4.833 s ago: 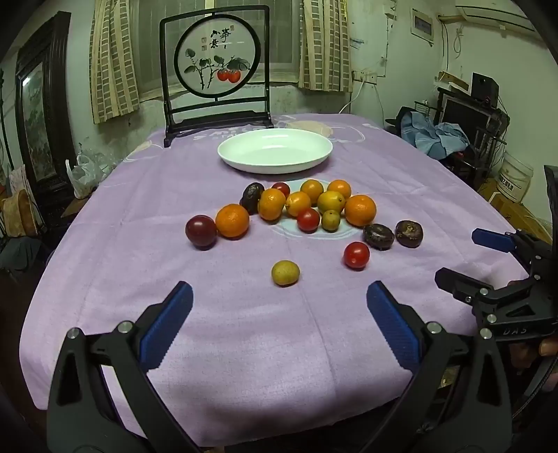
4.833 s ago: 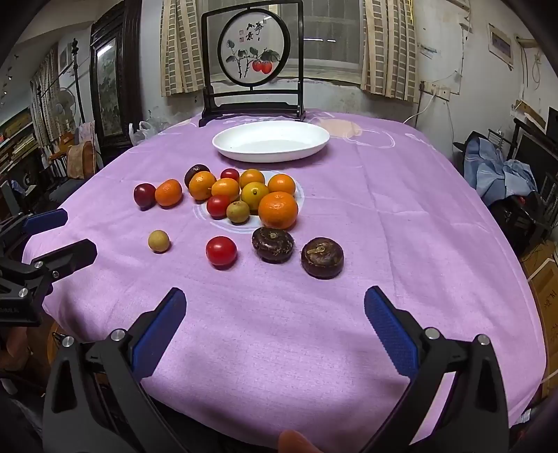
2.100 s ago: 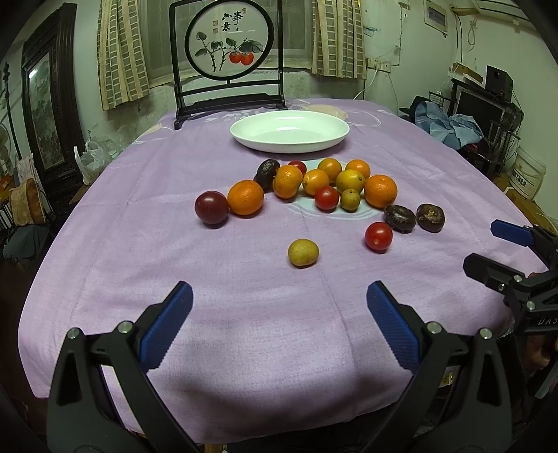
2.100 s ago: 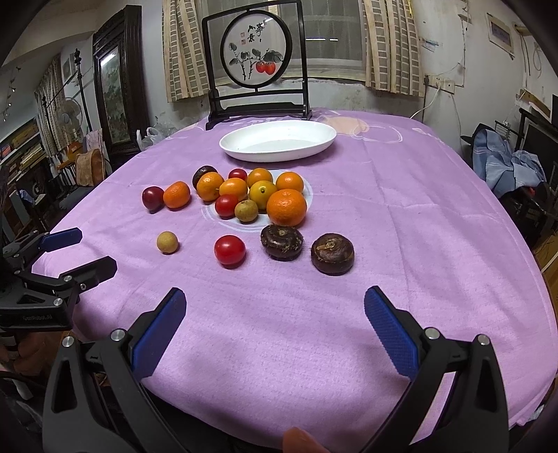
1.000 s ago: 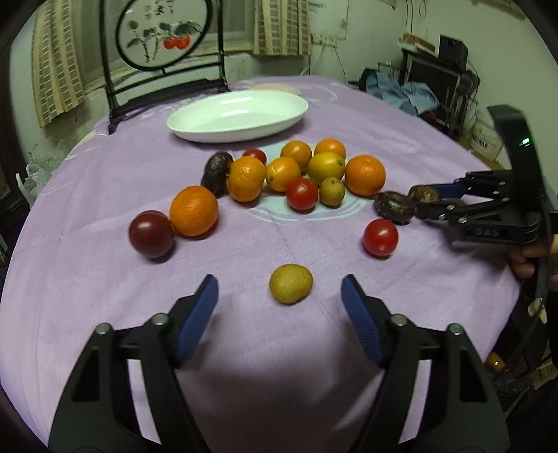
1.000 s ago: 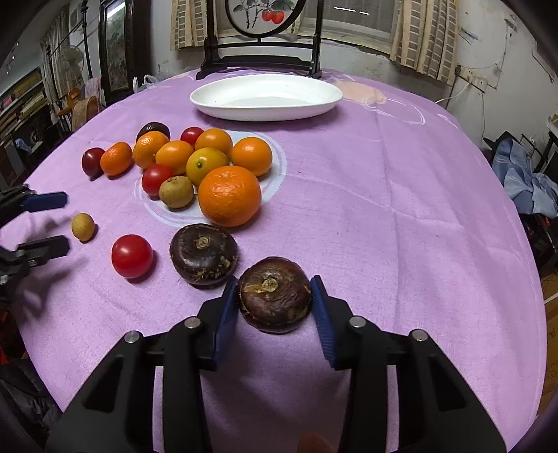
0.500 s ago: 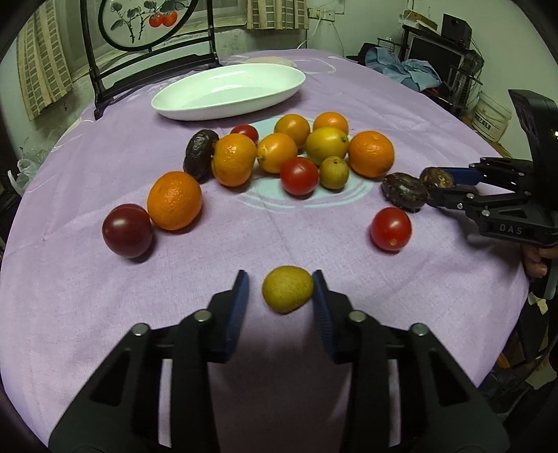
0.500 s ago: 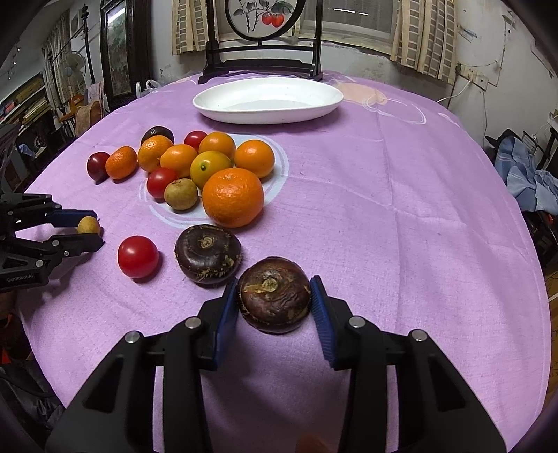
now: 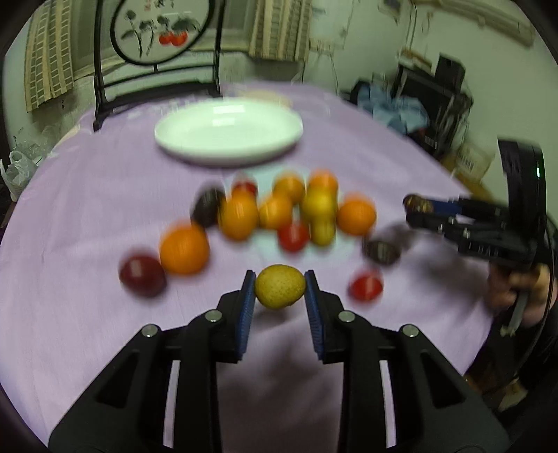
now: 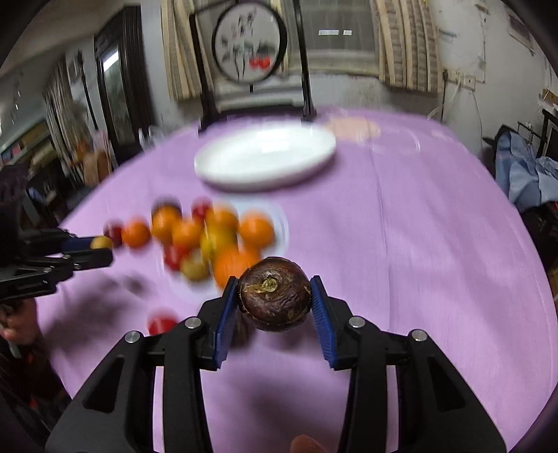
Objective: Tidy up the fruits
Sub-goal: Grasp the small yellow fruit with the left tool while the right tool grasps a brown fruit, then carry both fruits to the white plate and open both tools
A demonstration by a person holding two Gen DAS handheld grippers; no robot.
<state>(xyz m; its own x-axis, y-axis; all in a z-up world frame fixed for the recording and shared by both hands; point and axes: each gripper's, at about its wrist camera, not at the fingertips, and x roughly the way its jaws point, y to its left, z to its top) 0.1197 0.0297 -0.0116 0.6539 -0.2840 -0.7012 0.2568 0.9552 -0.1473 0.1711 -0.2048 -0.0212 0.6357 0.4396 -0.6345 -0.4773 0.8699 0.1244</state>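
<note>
My left gripper (image 9: 280,286) is shut on a small yellow-green fruit (image 9: 280,285), held above the purple tablecloth (image 9: 87,195). My right gripper (image 10: 274,294) is shut on a dark brown wrinkled fruit (image 10: 275,294), also lifted off the cloth. Ahead lies a blurred cluster of oranges (image 9: 239,217), red tomatoes (image 9: 366,287) and yellow fruits. A second dark brown fruit (image 9: 382,249) rests on the cloth. The white oval plate (image 9: 228,130) stands behind the cluster with nothing in it. From the left wrist view the right gripper (image 9: 415,205) appears at the right with its dark fruit.
A dark red plum (image 9: 142,276) and an orange (image 9: 184,249) lie left of the cluster. A black-framed round screen (image 9: 157,31) stands behind the plate. A hand (image 9: 523,289) holds the right gripper's handle. The table edge falls off at right.
The left gripper's jaws closed on the yellow-green fruit and lifted it. The right gripper, holding the dark brown fruit throughout, rose off the cloth. Both views are now motion-blurred.
</note>
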